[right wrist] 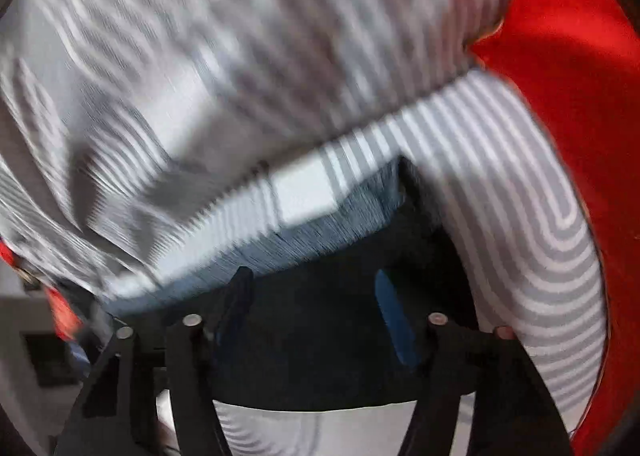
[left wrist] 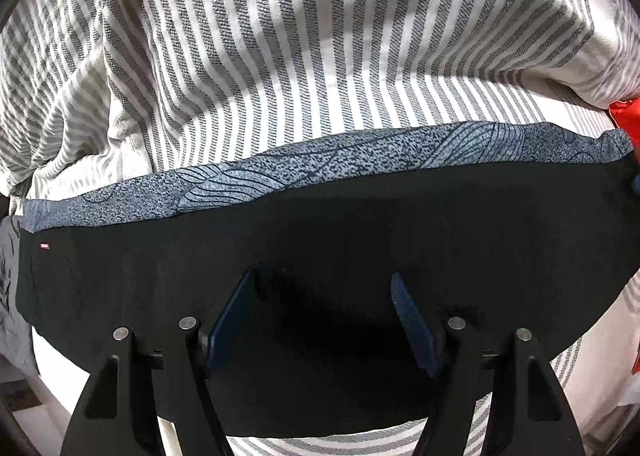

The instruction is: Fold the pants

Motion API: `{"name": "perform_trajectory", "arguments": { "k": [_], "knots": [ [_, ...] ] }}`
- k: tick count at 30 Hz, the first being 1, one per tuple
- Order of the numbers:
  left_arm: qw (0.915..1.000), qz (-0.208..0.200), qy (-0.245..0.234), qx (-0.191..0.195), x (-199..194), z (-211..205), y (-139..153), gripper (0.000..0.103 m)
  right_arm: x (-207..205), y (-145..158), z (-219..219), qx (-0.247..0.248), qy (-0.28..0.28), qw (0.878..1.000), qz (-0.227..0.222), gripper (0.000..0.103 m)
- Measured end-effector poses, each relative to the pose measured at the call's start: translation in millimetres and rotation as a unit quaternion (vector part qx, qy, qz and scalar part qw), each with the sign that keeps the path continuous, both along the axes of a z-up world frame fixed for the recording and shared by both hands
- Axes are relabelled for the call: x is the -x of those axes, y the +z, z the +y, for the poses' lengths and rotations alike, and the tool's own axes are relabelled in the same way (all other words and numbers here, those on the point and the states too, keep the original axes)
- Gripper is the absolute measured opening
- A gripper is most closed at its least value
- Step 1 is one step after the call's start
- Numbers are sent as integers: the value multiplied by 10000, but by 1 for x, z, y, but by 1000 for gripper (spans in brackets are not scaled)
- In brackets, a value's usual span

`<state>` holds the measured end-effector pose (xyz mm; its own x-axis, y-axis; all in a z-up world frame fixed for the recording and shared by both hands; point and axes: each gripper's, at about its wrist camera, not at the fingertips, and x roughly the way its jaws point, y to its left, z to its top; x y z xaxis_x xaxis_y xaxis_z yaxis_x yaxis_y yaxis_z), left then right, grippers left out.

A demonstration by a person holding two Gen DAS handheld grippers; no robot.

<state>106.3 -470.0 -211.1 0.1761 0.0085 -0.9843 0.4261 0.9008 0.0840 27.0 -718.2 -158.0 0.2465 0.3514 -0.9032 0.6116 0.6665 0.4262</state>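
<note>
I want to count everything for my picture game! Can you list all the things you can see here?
pants: one, black with a blue patterned band along the far edge, lying flat in front of both tools
striped bedding: grey and white, bunched behind the pants and spread under them; I cannot tell how many pieces
red cloth: one, bright red, at the right edge
left tool: one, black with blue pads, open over the pants
right tool: one, black with blue pads, open over the pants

Both wrist views look forward along their fingers, close over the black pants (left wrist: 320, 240) on striped bedding (left wrist: 280, 56), the right view blurred
</note>
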Motion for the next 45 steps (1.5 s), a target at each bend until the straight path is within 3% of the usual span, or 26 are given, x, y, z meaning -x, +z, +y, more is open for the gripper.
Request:
{"name": "perform_trajectory", "arguments": {
  "k": [1, 4, 6, 10, 14, 18, 21, 25, 29, 37, 39, 42, 45],
  "knots": [
    [10000, 10, -1, 11, 1, 1, -2, 72, 11, -18, 6, -49, 6, 9994, 357, 59],
    [10000, -33, -24, 32, 11, -2, -2, 76, 38, -18, 6, -76, -229, 9997, -25, 50],
    [10000, -86, -9, 19, 9, 1, -6, 84, 48, -16, 7, -157, -221, 9996, -122, 50],
    [9997, 78, 131, 179, 3, 10, -11, 84, 46, -18, 8, -95, -132, 9998, -123, 52],
    [10000, -69, -59, 19, 9, 12, 1, 84, 43, -16, 13, 16, -135, 9999, -51, 56],
    [9995, -318, 0, 0, 0, 42, 16, 84, 38, -10, 20, 90, -300, 9994, 172, 57],
    [9981, -503, 347, -43, -26, 83, 24, 84, 36, 1, 42, -102, -348, 9993, 127, 57],
    [9936, -526, 934, -348, -63, 144, 20, 84, 36, 11, 92, -349, -83, 9994, 16, 57],
    [9894, -565, 1241, -502, -77, 202, 17, 84, 26, 11, 166, -1092, 241, 9936, -132, 57],
    [9898, -627, 938, -872, -99, 283, -13, 84, -15, -16, 354, -2514, 971, 9616, -520, 57],
    [9904, -749, 939, -679, -98, 297, -17, 102, -24, -26, 391, -2663, 1107, 9562, -497, 57],
    [9921, -687, 987, -353, -101, 310, -20, 103, -36, -46, 430, -2691, 1159, 9556, -316, 57],
    [9930, -733, 909, -198, -102, 316, -22, 103, -45, -55, 442, -2588, 1029, 9599, -331, 57]
  ]
}}
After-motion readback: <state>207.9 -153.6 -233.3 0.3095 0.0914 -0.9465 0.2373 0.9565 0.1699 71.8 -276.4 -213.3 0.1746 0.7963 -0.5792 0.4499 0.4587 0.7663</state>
